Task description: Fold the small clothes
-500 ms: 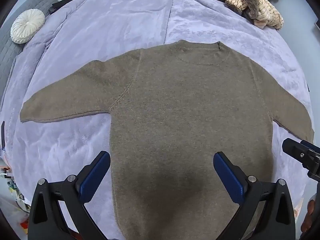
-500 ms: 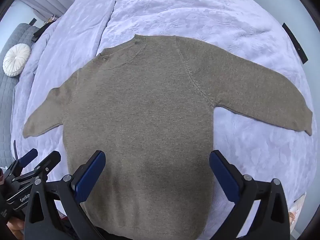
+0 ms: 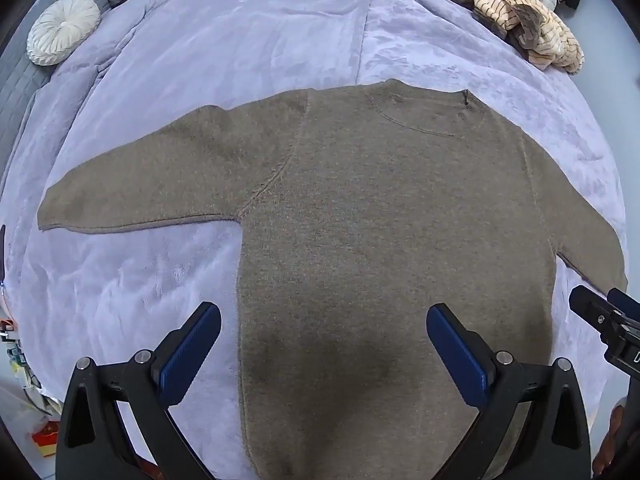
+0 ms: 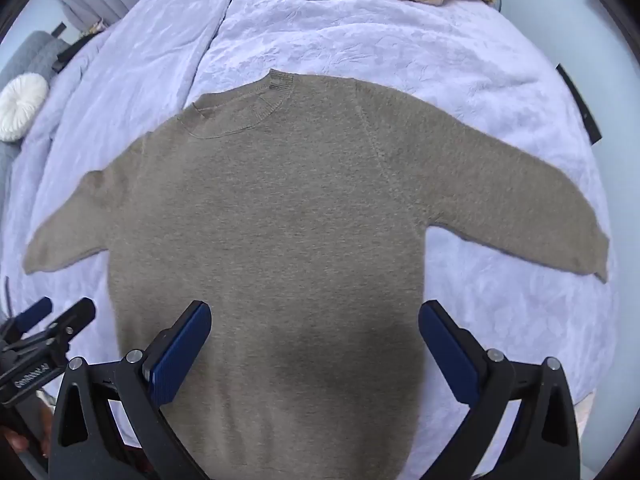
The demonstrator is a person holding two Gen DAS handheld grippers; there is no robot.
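Round white pleated cushion (image 3: pixel 63 30) far left. Fuzzy taupe knit sweater (image 3: pixel 384 240) lies flat on plush lilac bed cover (image 3: pixel 248 40), sleeves out L/R, collar pointing away from fingers, long axis running hem-to-neck. Left gripper (image 3: pixel 323 354) fingers wide, hem area between them. Right gripper (image 4: pixel 314 350) same: wide, nothing held. Striped clothes pile (image 3: pixel 528 32) beyond sweater.

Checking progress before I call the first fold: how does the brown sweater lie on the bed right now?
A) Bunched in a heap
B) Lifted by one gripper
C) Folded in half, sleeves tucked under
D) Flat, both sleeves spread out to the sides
D: the sweater lies flat on the lilac blanket, both sleeves out sideways, and the left gripper and right gripper are open above its lower body.
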